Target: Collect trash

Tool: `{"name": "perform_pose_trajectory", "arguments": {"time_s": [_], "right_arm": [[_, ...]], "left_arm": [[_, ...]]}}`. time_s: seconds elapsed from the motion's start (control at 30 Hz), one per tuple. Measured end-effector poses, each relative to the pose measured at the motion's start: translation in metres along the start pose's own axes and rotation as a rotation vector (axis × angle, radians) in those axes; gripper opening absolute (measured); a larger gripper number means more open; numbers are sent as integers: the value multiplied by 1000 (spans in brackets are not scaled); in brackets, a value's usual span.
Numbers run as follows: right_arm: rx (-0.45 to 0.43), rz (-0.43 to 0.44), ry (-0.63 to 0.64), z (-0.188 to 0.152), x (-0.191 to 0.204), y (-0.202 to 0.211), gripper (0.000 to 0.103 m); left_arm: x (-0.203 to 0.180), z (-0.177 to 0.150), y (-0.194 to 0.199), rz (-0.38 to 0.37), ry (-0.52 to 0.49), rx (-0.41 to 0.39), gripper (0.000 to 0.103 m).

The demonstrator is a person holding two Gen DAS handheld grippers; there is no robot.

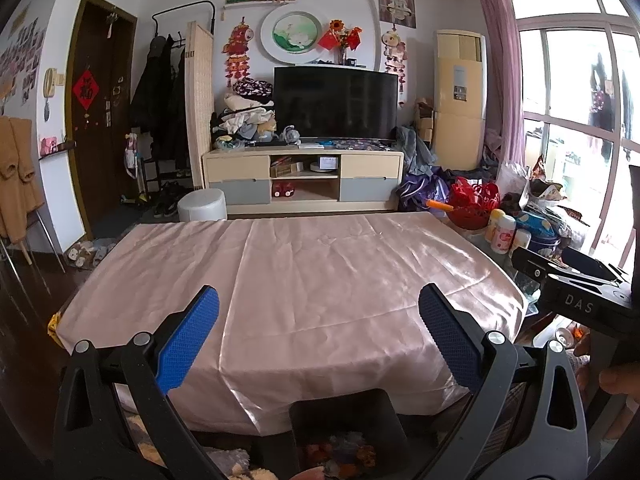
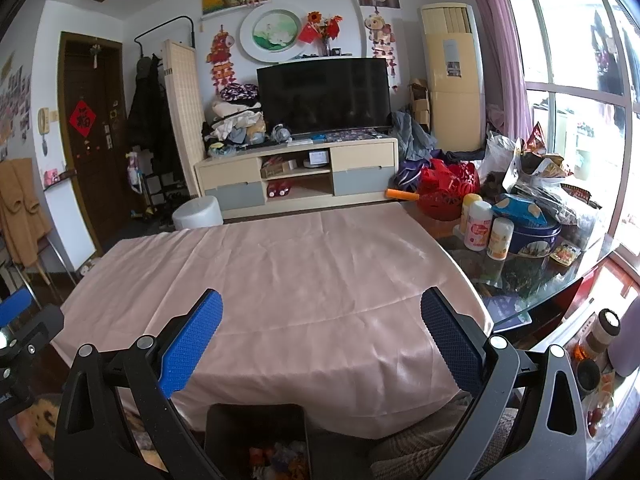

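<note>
Blue fingers [image 1: 188, 344] splayed over tablecloth [image 1: 304, 280]

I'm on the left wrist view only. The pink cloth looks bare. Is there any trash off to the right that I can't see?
Observer: Possibly. A small flat packet lies on the glass table, just right of the blue tin.
Operator: Is the right gripper free to take it?
Observer: Yes. The right gripper has its jaws wide apart with nothing between them.
Operator: Anything below the glass?
Observer: A jar with a pale lid stands on a lower level at the far right.
</note>
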State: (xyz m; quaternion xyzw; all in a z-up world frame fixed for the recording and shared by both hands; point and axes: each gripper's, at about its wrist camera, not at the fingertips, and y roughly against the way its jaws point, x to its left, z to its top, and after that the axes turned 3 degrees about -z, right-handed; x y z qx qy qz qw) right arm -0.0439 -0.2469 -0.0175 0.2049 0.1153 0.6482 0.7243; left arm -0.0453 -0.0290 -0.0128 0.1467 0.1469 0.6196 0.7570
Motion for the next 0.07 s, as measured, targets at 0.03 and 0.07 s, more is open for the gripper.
{"name": "perform_pose_trajectory", "arguments": {"time_s": [0.03, 0.07], "right_arm": [[0, -1, 0, -1, 0, 1, 100], [0, -1, 0, 0, 0, 0, 100]], "left_arm": [[0, 1, -1, 1, 2, 4, 95], [1, 1, -2, 5, 5, 8, 95]]}}
